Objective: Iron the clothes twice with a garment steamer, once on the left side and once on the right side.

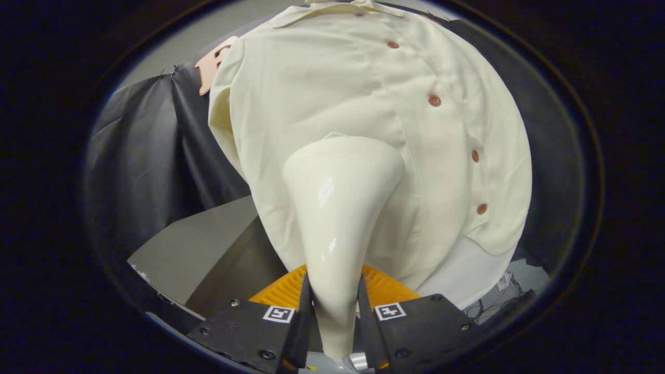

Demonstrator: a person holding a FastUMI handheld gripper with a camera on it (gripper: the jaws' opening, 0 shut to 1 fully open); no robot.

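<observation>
**Grey surface below the hanging shirt**

Seen low and to the left of the fingers: a flat grey surface (197,244), bare and matte, with a straight near edge running back toward the booth's dark cloth. Lying along its right side, a dark slanted panel (236,267), touching the grey top. Just ahead of the fingers, an orange ribbed piece (387,288), possibly a mat or crate top, too hidden to tell. Off to the right, a pale patch (467,275) under the shirt (322,93) hem, with thin cables (511,284) beside its far corner. Gripper (335,311) clamped from both sides on the steamer (337,208) handle.
</observation>
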